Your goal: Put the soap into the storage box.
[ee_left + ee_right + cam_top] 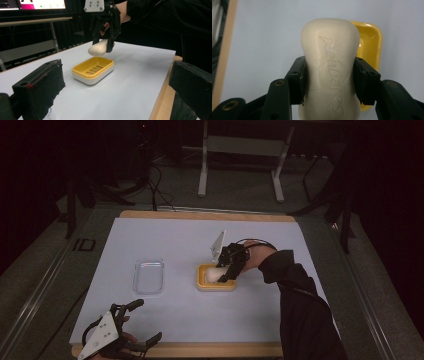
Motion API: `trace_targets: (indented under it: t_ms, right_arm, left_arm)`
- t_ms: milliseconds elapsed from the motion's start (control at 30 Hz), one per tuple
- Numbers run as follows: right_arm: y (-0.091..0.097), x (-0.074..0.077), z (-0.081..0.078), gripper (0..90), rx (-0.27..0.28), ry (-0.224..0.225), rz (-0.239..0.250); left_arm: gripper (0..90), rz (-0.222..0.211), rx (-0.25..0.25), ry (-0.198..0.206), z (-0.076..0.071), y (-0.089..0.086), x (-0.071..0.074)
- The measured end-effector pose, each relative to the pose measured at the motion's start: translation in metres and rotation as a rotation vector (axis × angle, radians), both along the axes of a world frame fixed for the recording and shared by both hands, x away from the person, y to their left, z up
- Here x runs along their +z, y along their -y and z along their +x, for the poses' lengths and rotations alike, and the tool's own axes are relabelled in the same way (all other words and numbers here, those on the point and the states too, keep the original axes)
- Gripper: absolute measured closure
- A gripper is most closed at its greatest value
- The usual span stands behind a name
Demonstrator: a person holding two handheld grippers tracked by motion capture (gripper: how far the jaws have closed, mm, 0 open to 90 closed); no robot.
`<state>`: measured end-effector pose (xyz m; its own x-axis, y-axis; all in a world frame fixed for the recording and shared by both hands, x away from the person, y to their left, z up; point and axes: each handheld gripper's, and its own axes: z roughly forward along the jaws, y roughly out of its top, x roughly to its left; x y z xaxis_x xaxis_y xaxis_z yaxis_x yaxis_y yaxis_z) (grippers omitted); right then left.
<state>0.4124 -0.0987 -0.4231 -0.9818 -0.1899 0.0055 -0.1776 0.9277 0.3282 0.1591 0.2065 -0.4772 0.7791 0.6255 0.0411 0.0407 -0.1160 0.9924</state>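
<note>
A cream bar of soap (pixel 329 67) with embossed lettering sits between both pads of my right gripper (pixel 329 82), which is shut on it. In the high view the right gripper (pixel 226 274) holds the soap (pixel 214 274) over a yellow soap dish (pixel 204 284) at the middle of the white mat. The left gripper view shows the soap (pixel 98 48) hanging a little above the slotted yellow dish (pixel 93 69). My left gripper (pixel 145 320) rests at the front left edge of the table, jaws wide apart with nothing between them.
A clear plastic lid or tray (pixel 148 276) lies on the mat left of the dish. The wooden table edge (pixel 210 350) runs along the front. A metal stand (pixel 240 160) and cables are on the floor behind the table.
</note>
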Motion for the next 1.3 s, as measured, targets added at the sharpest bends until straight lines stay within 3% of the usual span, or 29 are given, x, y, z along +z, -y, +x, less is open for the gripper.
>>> trace_targets:
  t_ms: [300, 667, 900, 1067, 1300]
  right_arm:
    - [-0.006, -0.019, 0.012, 49.5, -0.029, -0.012, -0.008]
    - [-0.016, -0.039, 0.026, 49.5, -0.047, -0.02, -0.053]
    - [-0.019, -0.046, 0.027, 49.5, -0.041, 0.012, -0.046]
    - [-0.019, -0.053, 0.029, 49.4, -0.047, 0.012, -0.037]
    - [-0.021, -0.063, 0.03, 49.3, -0.058, -0.005, -0.072]
  left_arm:
    - [0.1, 0.0, -0.001, -0.007, 0.001, 0.0, -0.001]
    - [0.1, 0.0, -0.002, -0.007, 0.0, 0.0, -0.001]
    - [0.1, -0.003, -0.005, -0.008, 0.0, -0.001, -0.001]
    - [0.1, -0.004, -0.005, -0.009, 0.0, -0.001, -0.001]
    - [0.1, -0.001, -0.01, -0.017, 0.001, -0.001, -0.001]
